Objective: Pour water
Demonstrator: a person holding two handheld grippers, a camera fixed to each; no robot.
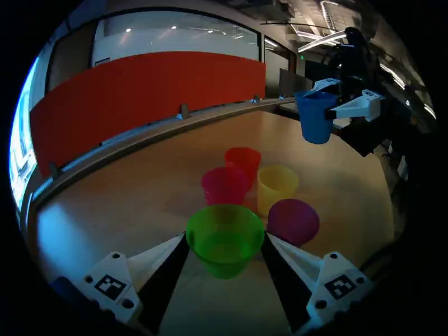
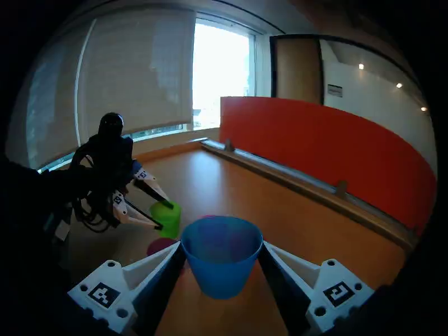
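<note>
My left gripper (image 1: 225, 246) is shut on a green cup (image 1: 225, 239), held upright above the wooden table (image 1: 140, 185). Beyond it stand a pink cup (image 1: 224, 186), an orange-red cup (image 1: 243, 162), a yellow cup (image 1: 276, 186) and a purple cup (image 1: 293, 221), close together. My right gripper (image 2: 222, 263) is shut on a blue cup (image 2: 222, 263), also upright and lifted. In the left gripper view that blue cup (image 1: 315, 116) hangs high at the far right in the right gripper (image 1: 330, 115). The right gripper view shows the green cup (image 2: 167, 217) in the left gripper (image 2: 162, 215), with the purple cup (image 2: 161, 245) below it.
A red partition (image 1: 145, 95) runs along the table's far edge behind a metal rail (image 1: 168, 126). A bright window (image 2: 221, 78) with blinds lies beyond the table in the right gripper view. A person's dark sleeve (image 2: 33, 196) holds the left gripper.
</note>
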